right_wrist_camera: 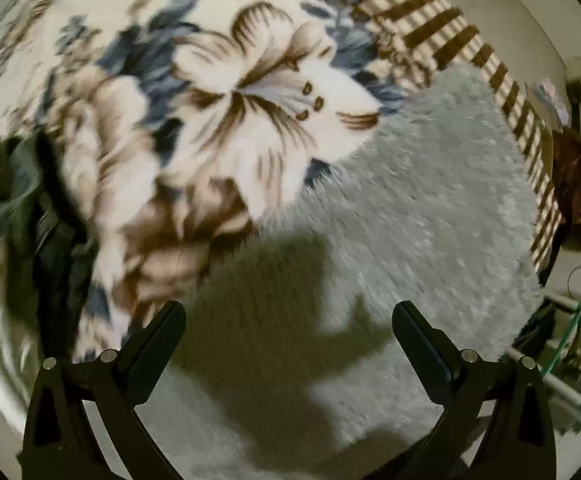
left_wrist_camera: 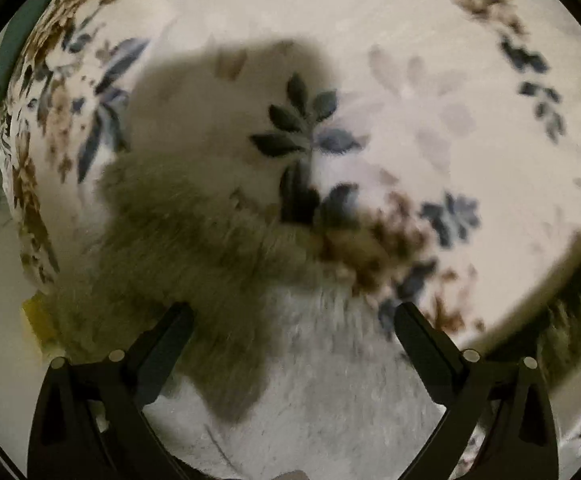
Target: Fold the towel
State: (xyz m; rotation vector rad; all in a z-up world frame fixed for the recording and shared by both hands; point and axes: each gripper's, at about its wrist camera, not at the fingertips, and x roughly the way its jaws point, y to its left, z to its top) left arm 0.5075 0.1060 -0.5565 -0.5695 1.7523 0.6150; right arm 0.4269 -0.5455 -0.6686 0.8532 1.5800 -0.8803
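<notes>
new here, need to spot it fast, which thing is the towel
Start from the big floral blanket covering the bed. The towel lies flat on top of it, under both open grippers. It is plain pale grey and shaggy, while the blanket carries brown and blue flowers.

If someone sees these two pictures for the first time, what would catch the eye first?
Probably the large lily flower printed in cream and brown on the blanket, upper middle of the right wrist view. Next, the pale grey fluffy towel spread over the blanket, filling the lower right there. In both views a black claw frames the bottom with open jaws, left claw and right claw, each casting a dark shadow on the fabric.
</notes>
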